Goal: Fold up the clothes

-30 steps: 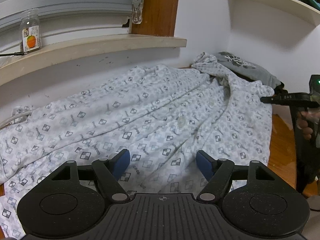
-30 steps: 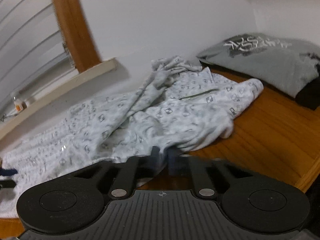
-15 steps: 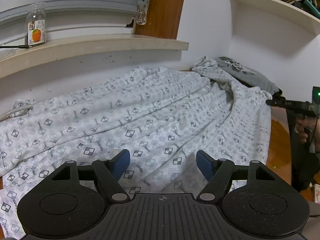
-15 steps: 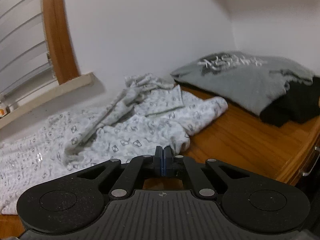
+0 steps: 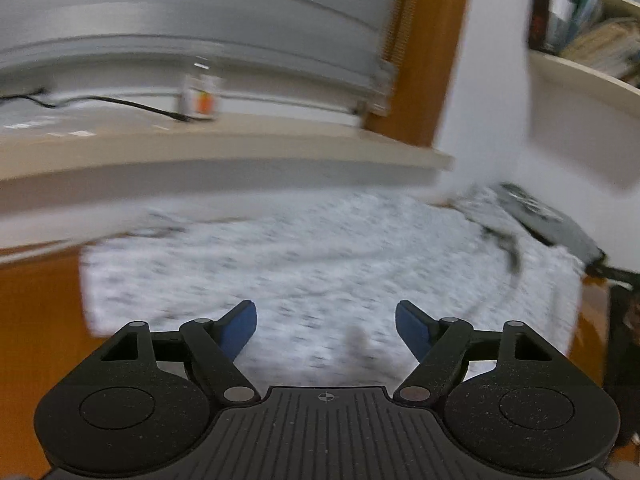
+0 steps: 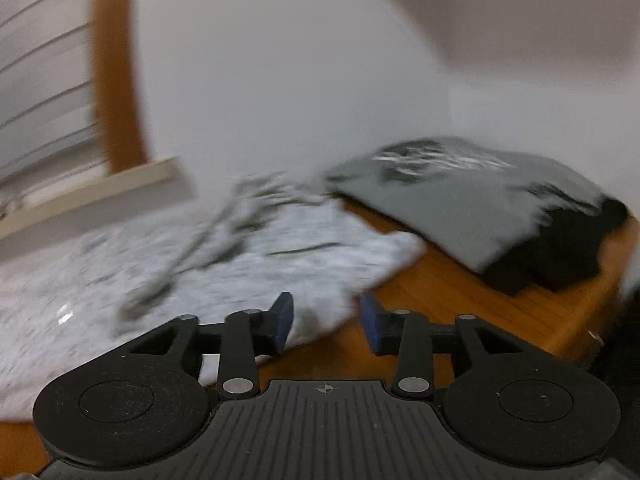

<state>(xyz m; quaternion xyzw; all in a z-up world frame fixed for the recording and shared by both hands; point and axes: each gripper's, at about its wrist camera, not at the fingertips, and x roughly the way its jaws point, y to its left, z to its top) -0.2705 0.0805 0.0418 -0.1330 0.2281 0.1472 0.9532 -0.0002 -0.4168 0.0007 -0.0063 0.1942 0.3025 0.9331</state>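
One patterned garment [image 5: 320, 264] lies spread across the wooden desk [image 5: 40, 320], white-grey with a small repeating print; broad and mostly flat toward the window side, bunched and creased at its far end near the wall corner [image 6: 248, 208]; no fold line shows anywhere in it, so as judged from this moment it lies unfolded and the whole fold is left to make; motion blur hides finer detail such as sleeves or hem.

Left tool [image 5: 325, 322] hovers over the near part of the cloth, fingers spread wide, nothing between them; right tool [image 6: 326, 320] sits at the garment's near edge where cloth meets bare wood, fingers parted with a gap, released, holding nothing; the cloth edge reaches just to its left finger.

A grey garment with a pale print [image 6: 440, 196] lies beside the patterned one toward the wall, squared off and looking folded, with a black item [image 6: 560, 256] beneath or against it; the two together take up the far right corner and limit room there.

Window sill [image 5: 200, 148] runs behind; a small jar [image 5: 200, 98] and a dark cable [image 5: 120, 104] on it, well clear of the cloth; bookshelf [image 5: 592, 60] upper right; nothing rests on the garment itself.
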